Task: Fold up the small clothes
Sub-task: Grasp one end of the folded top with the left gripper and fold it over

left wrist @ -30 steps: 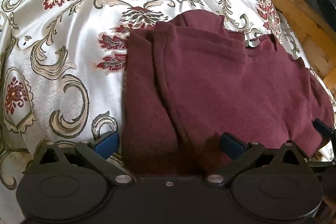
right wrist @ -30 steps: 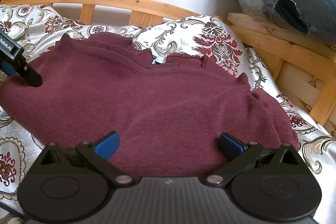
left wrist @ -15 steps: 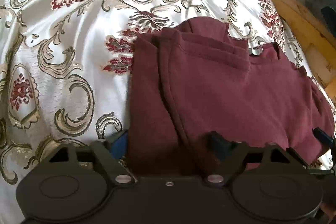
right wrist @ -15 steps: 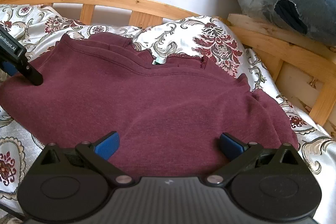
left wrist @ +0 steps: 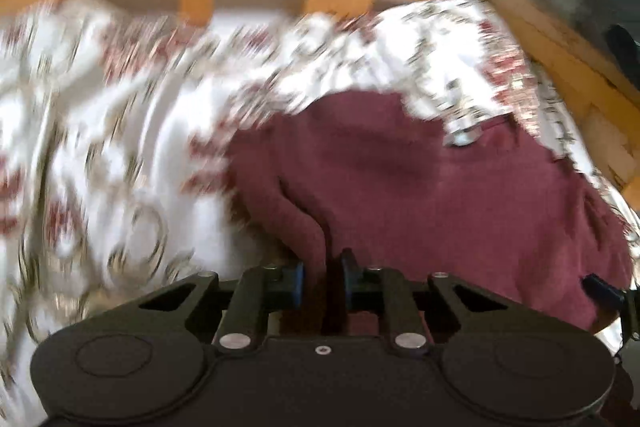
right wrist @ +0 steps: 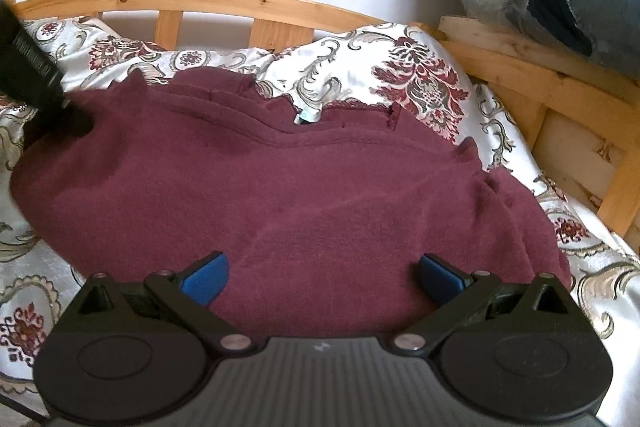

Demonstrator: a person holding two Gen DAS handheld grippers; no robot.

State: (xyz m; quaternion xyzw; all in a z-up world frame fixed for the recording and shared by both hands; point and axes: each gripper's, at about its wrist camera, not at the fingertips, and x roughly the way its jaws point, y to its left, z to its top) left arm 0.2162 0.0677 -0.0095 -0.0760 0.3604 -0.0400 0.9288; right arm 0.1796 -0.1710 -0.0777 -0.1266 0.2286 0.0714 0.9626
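Between my left gripper (left wrist: 322,281) fingers, seemingly pinched through the blur, maroon garment (left wrist: 440,195); my right gripper (right wrist: 322,277) gapes wide above it

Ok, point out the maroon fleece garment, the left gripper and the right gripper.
maroon fleece garment (right wrist: 300,195), right wrist view, middle of its top layer
left gripper (left wrist: 322,281), left wrist view, between fingertips pinching fabric
right gripper (right wrist: 322,277), right wrist view, between spread fingertips

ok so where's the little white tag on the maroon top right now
In the right wrist view the small white tag peeks out at the far neckline edge of the maroon fleece top, centre of frame, against the floral satin bedspread.
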